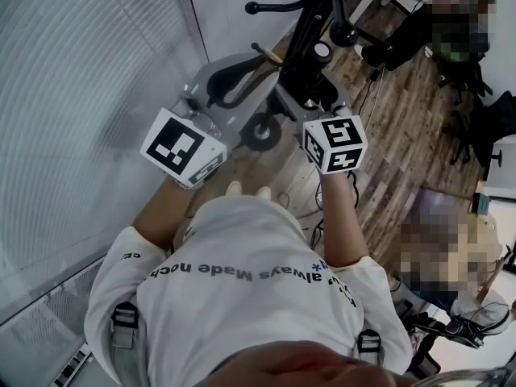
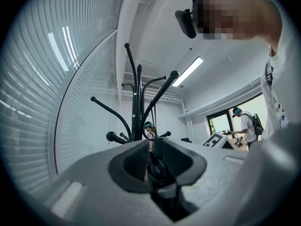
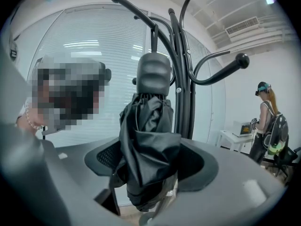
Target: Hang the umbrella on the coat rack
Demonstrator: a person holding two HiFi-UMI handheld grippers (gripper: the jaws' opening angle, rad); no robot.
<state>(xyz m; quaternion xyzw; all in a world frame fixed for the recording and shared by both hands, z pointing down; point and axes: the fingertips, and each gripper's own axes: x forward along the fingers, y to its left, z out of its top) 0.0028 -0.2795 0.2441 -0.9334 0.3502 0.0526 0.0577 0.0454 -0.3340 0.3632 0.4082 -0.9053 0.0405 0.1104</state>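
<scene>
Wood-plank floor (image 1: 395, 127); white slatted blinds (image 1: 72, 95) along glass wall; ceiling strip light (image 2: 187, 72); white desk (image 3: 233, 138); far window (image 2: 221, 121).

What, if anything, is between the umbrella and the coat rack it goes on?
Nothing visible. In the right gripper view the folded black umbrella sits between the right gripper's jaws, close in front of the coat rack, with no other object between them.

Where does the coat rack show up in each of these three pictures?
Head view: coat rack at top centre.
Left gripper view: coat rack mid-picture, standing upright.
Right gripper view: coat rack behind the umbrella, centre-right.
Shared landmark: the window blinds.
</scene>
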